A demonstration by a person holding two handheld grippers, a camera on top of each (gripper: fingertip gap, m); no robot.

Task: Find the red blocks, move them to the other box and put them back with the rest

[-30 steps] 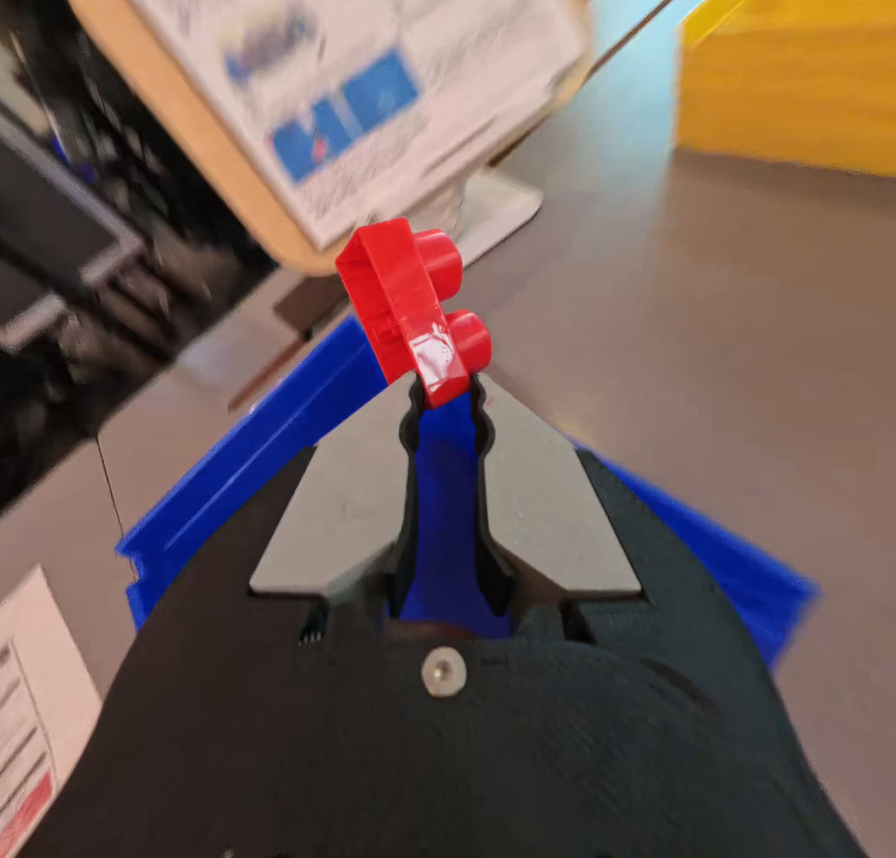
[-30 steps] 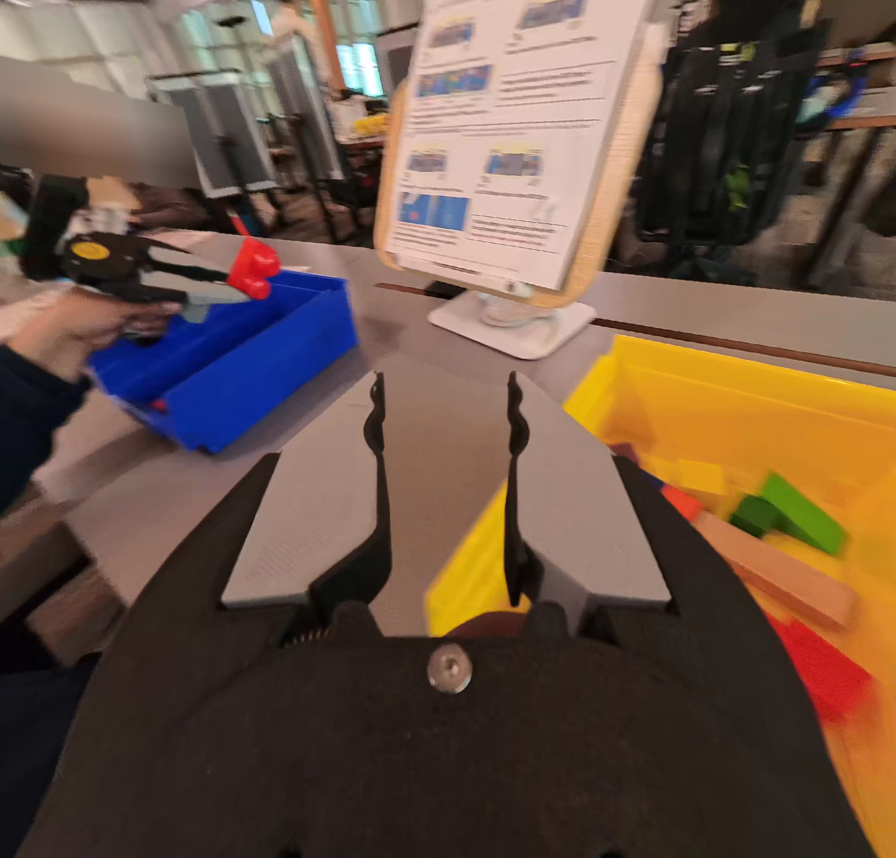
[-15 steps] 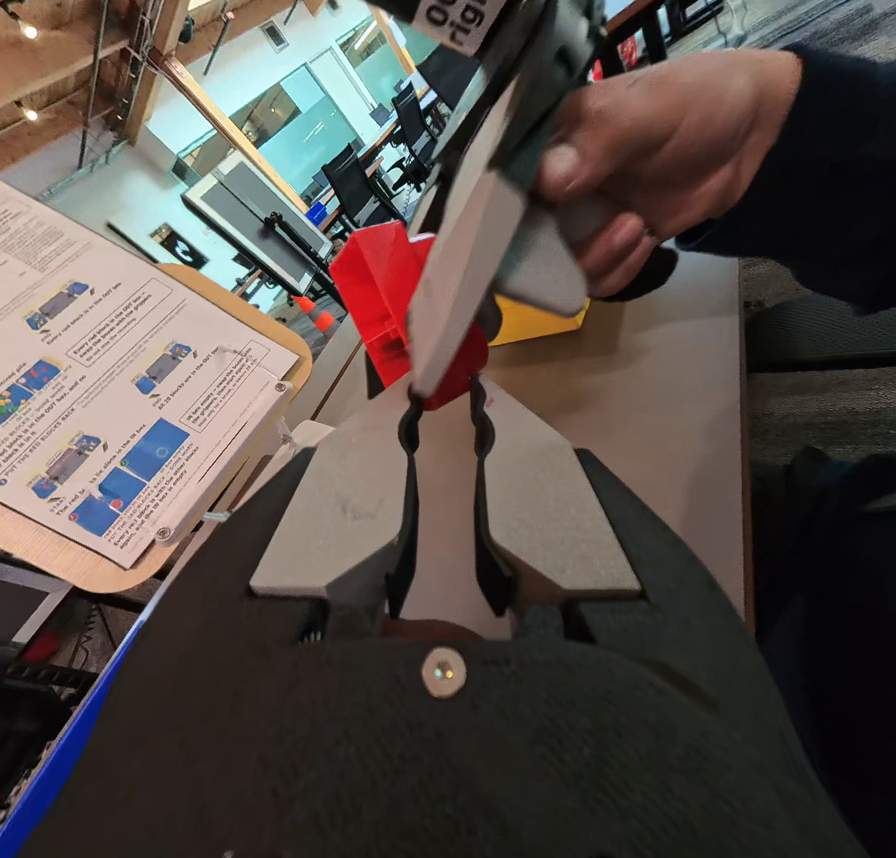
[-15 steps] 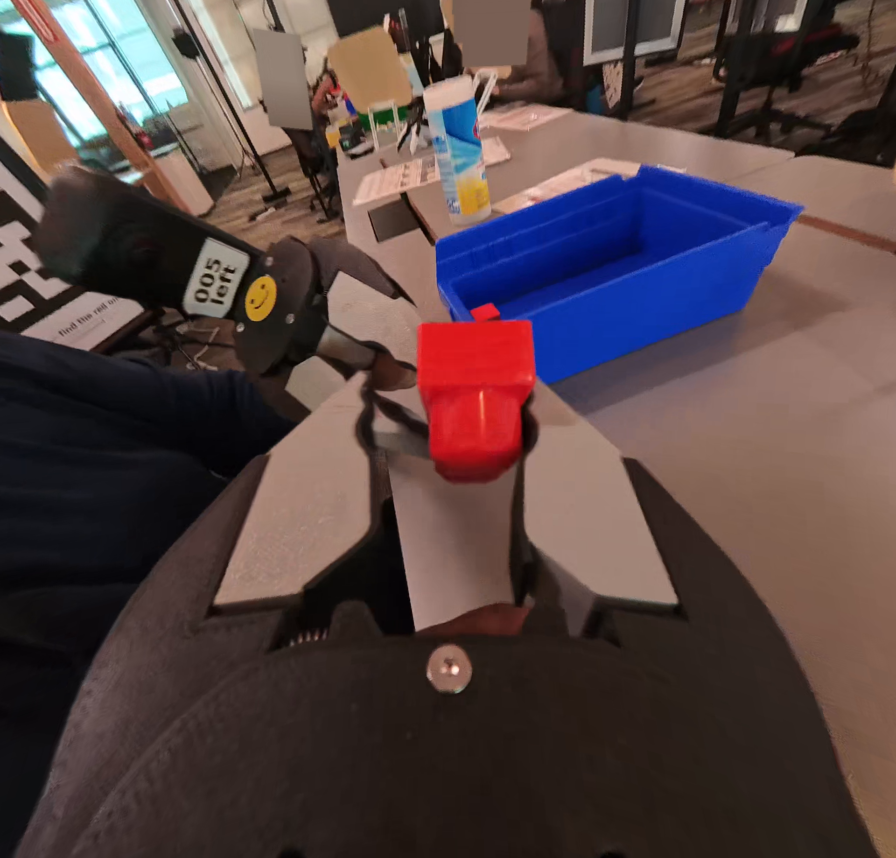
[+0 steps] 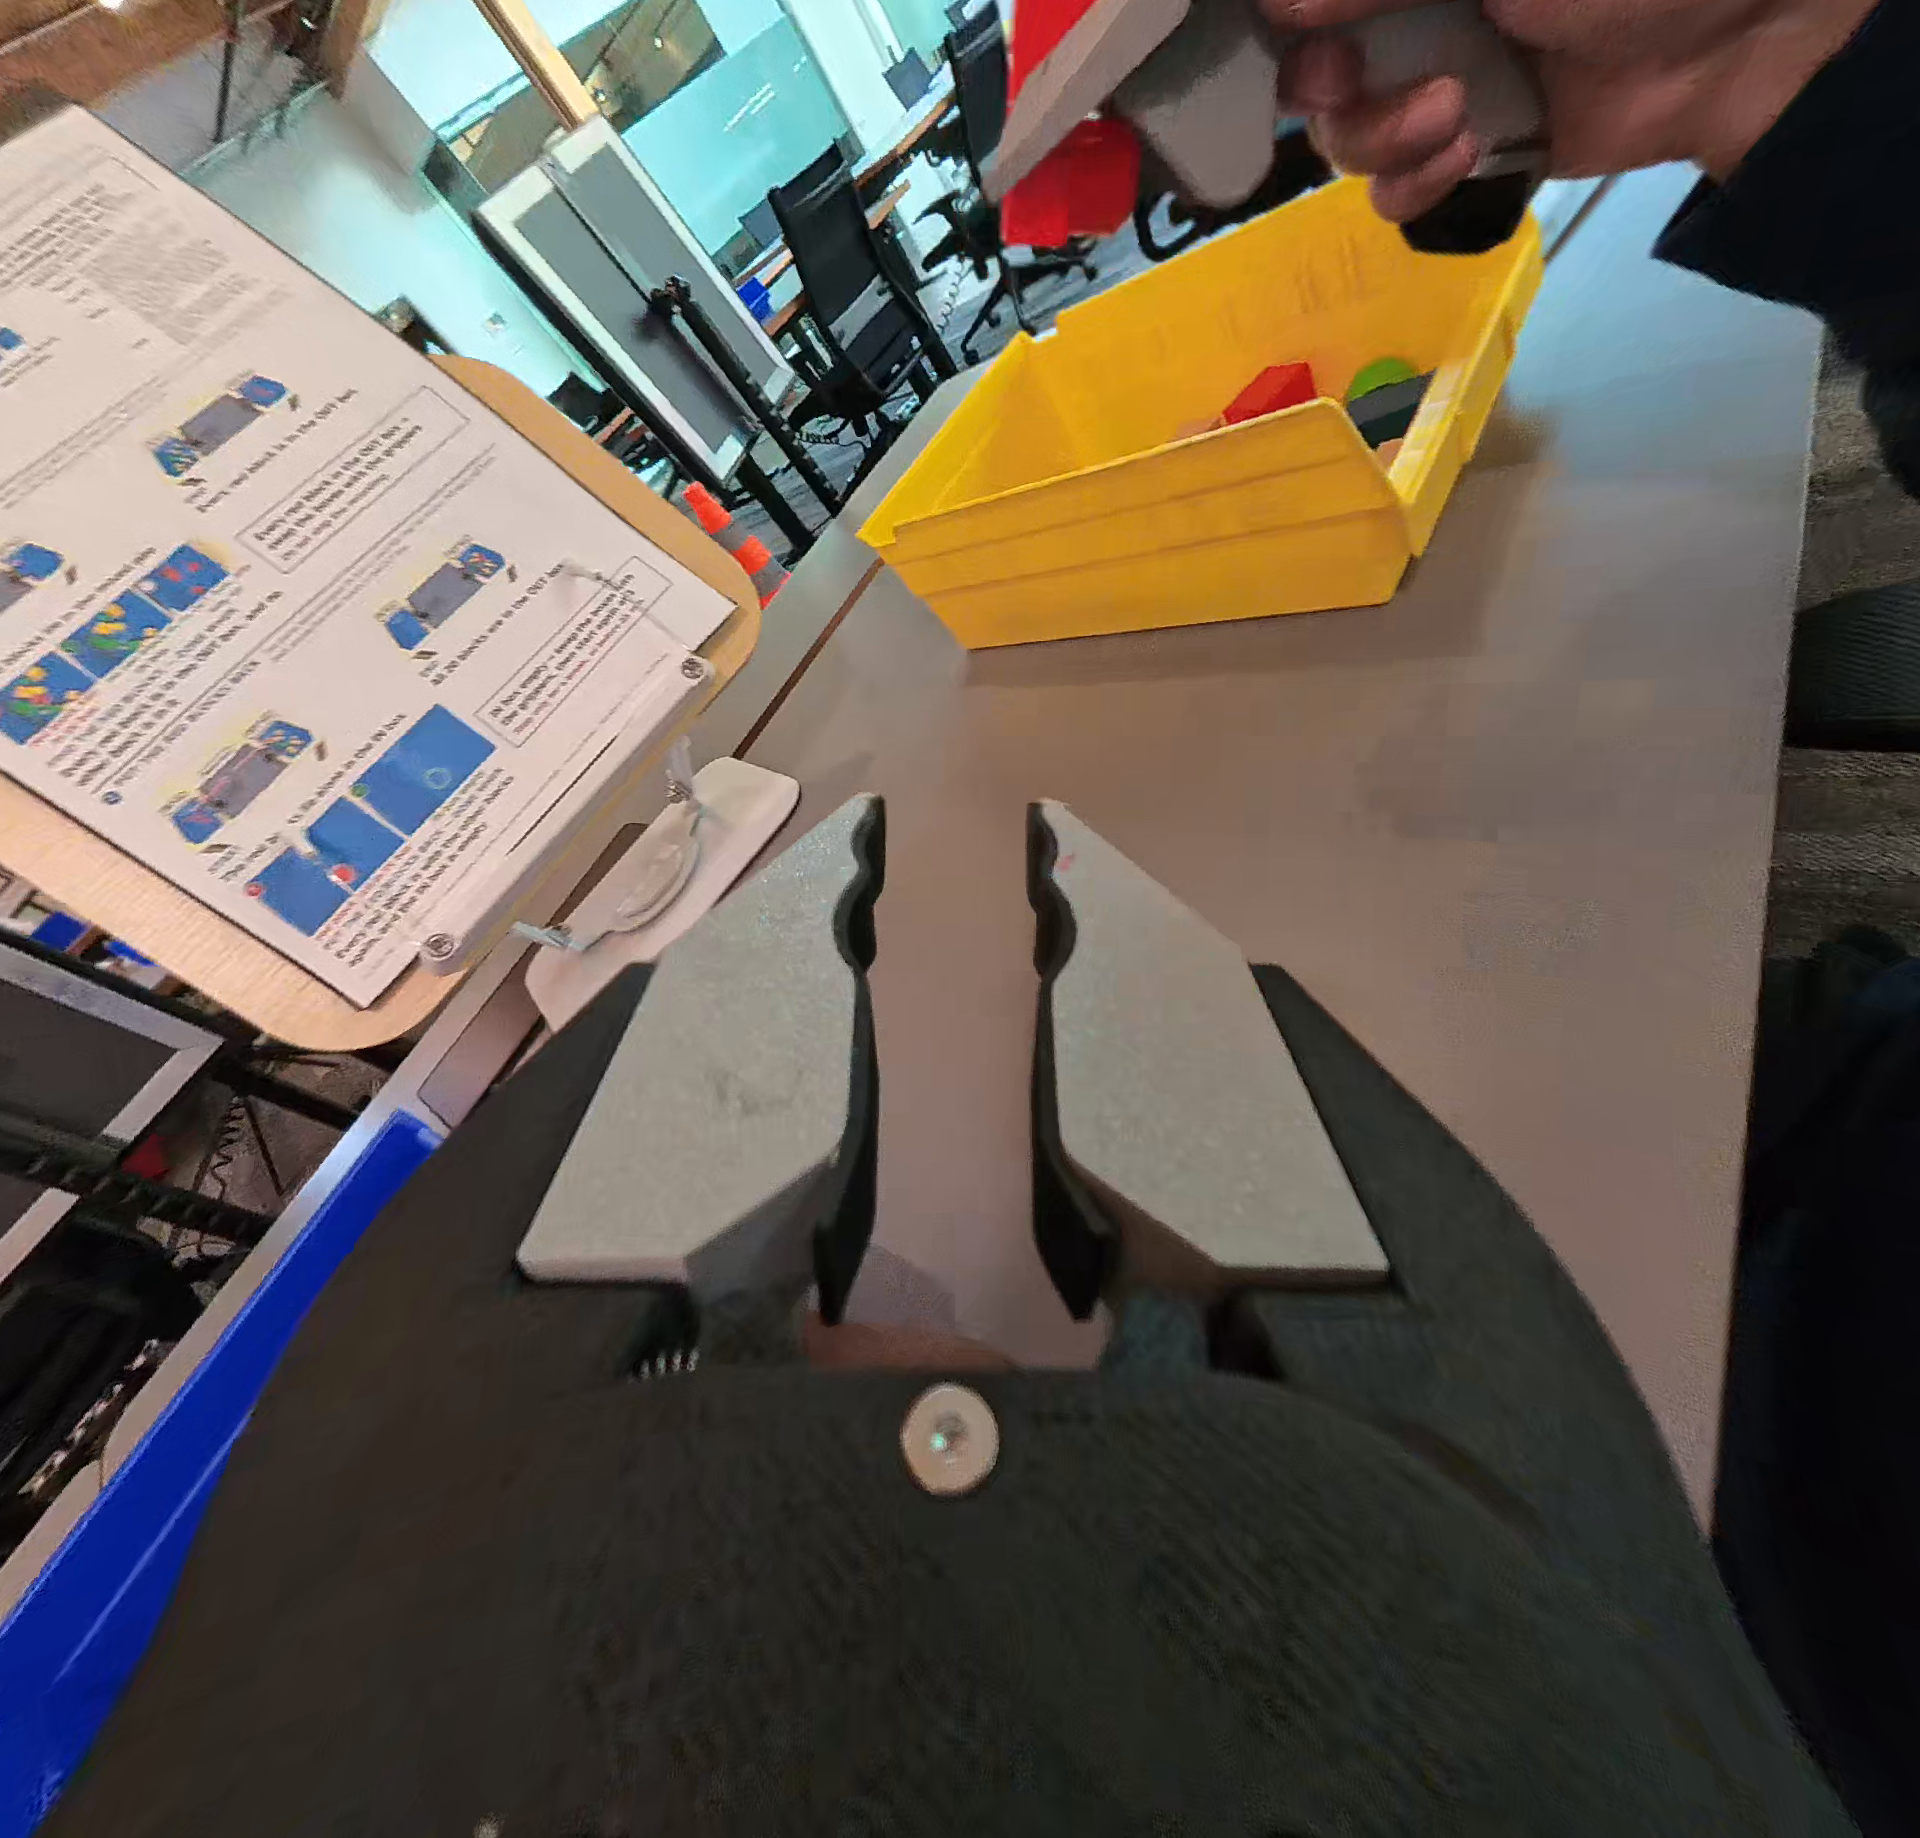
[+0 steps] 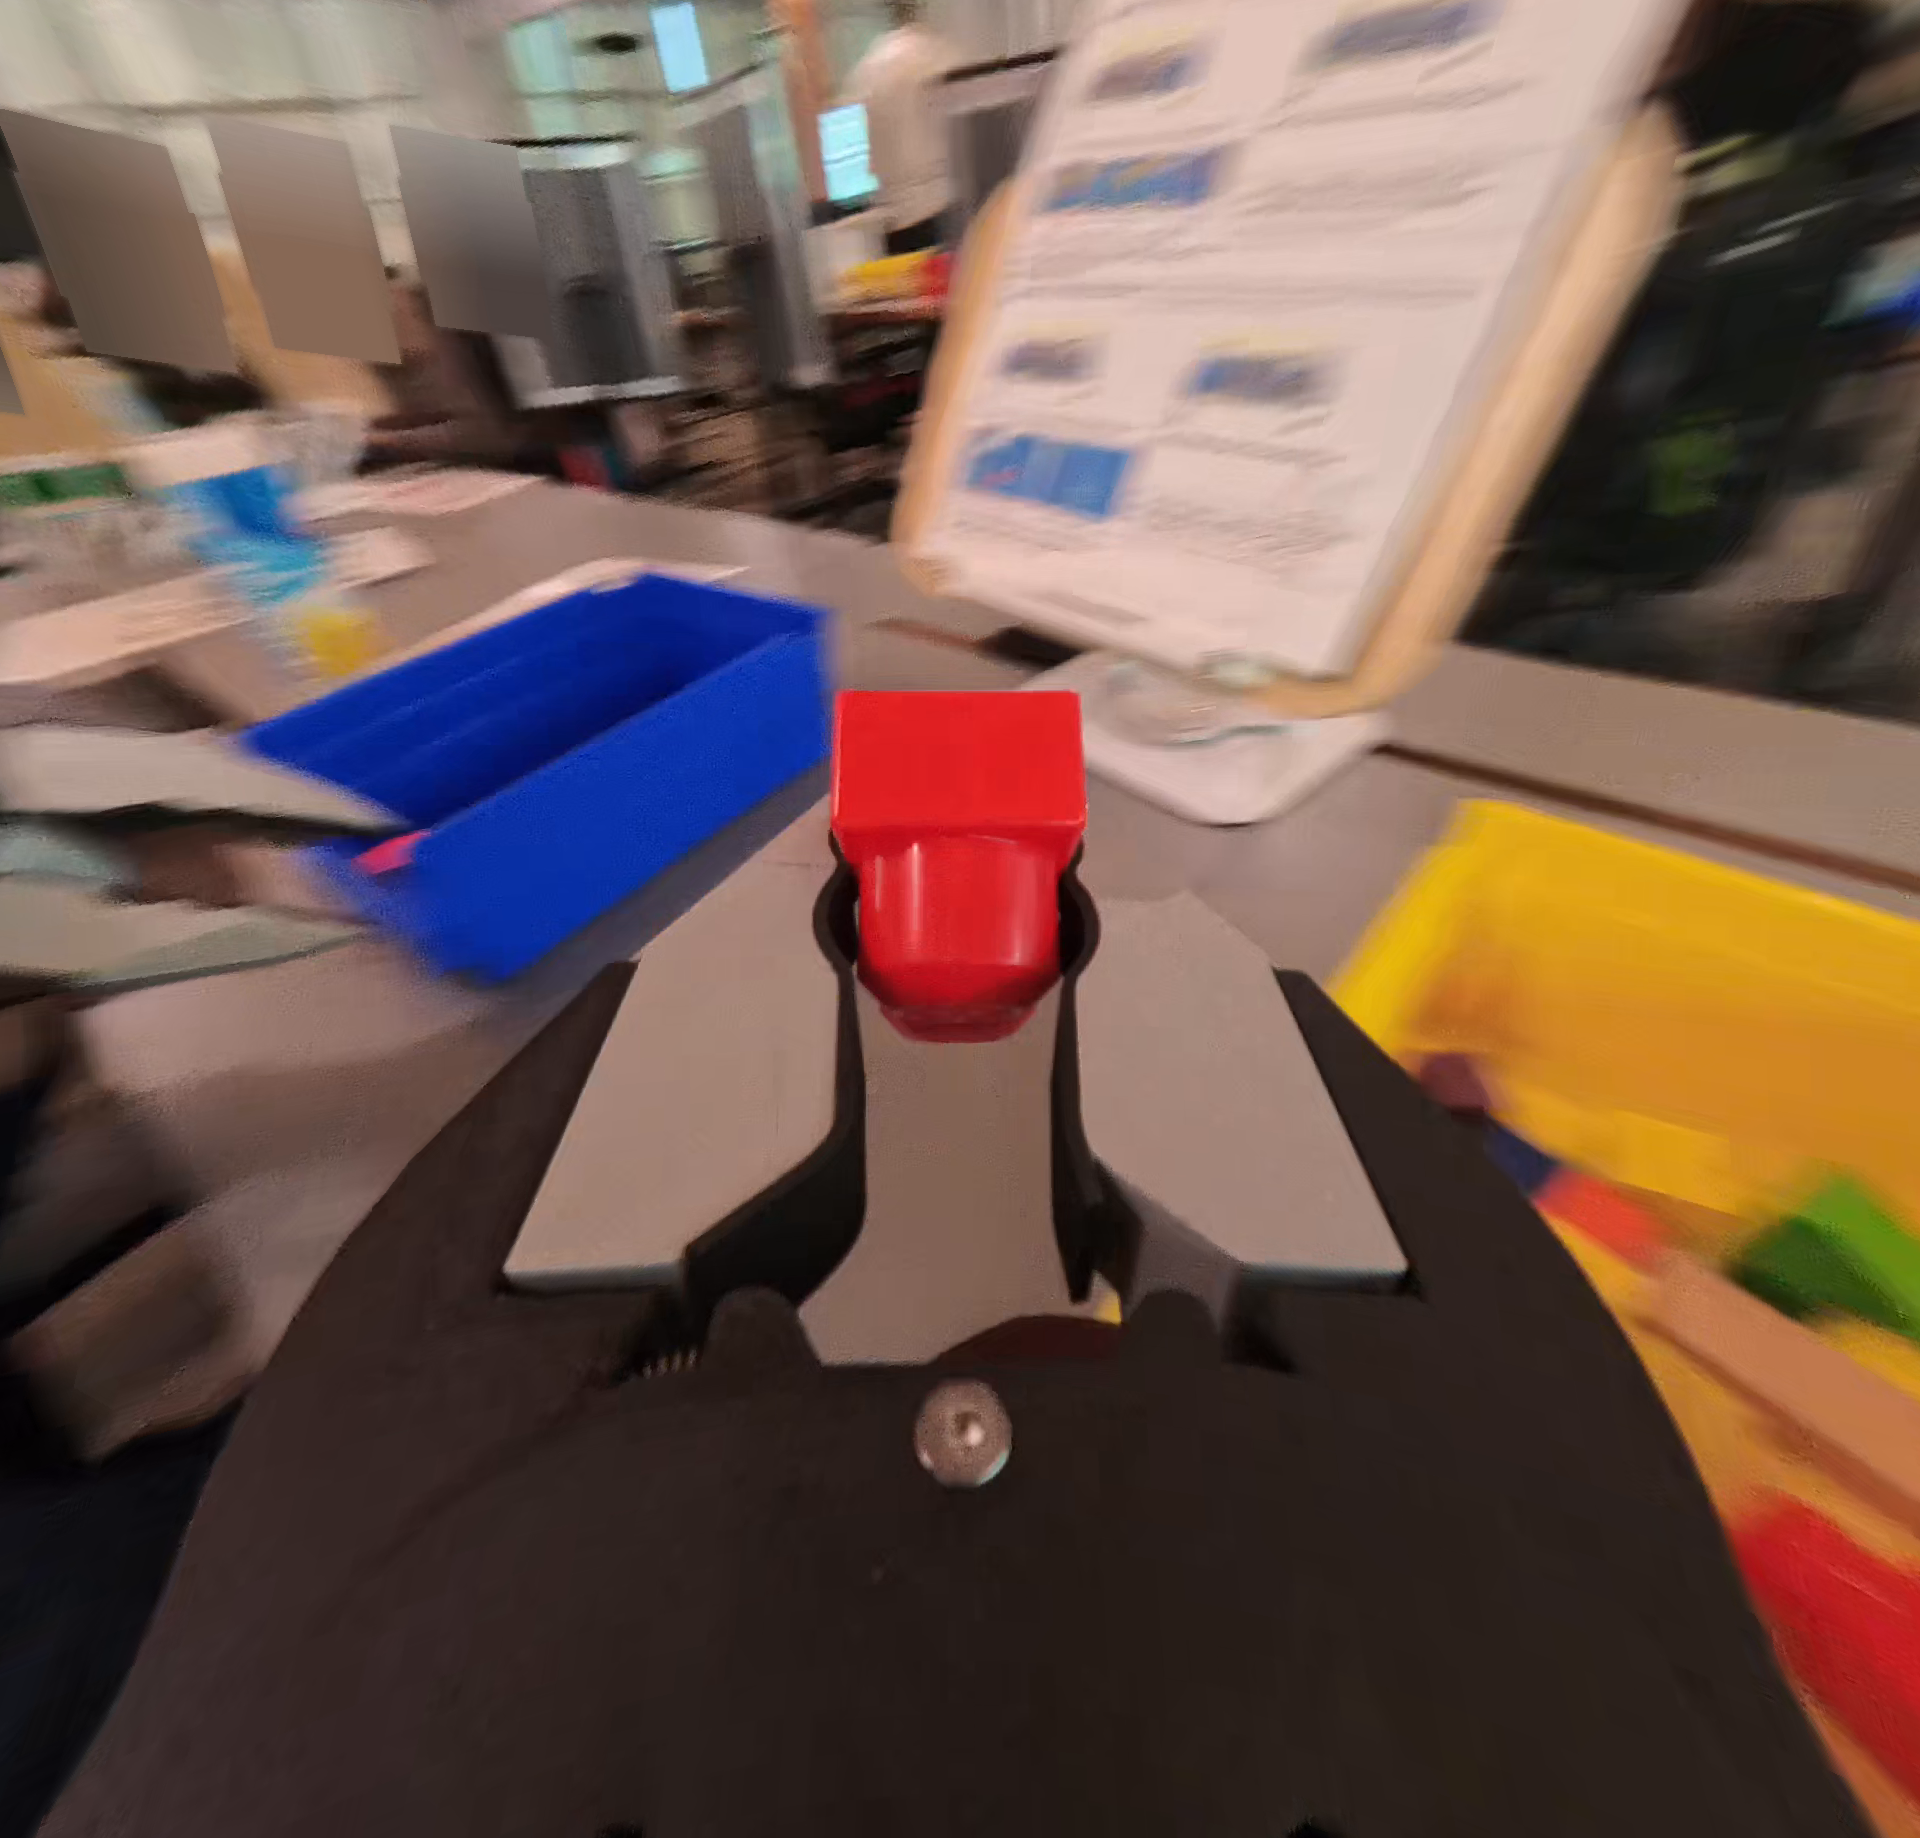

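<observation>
My right gripper is shut on a red block with round studs and holds it in the air between the two boxes. The same block shows in the left wrist view, high above the yellow box. My left gripper is open and empty above the grey table. The blue box stands on the left in the right wrist view, its edge at lower left in the left wrist view. The yellow box holds several coloured blocks, among them a red one.
An instruction sheet on a wooden board stands on a white base at the table's far side, between the boxes. A person's hand holds the right gripper. The table's edge runs along the right.
The red block passed from my left gripper to my right one. My left gripper opened and is empty. My right gripper closed on the block and swung towards the yellow box.
</observation>
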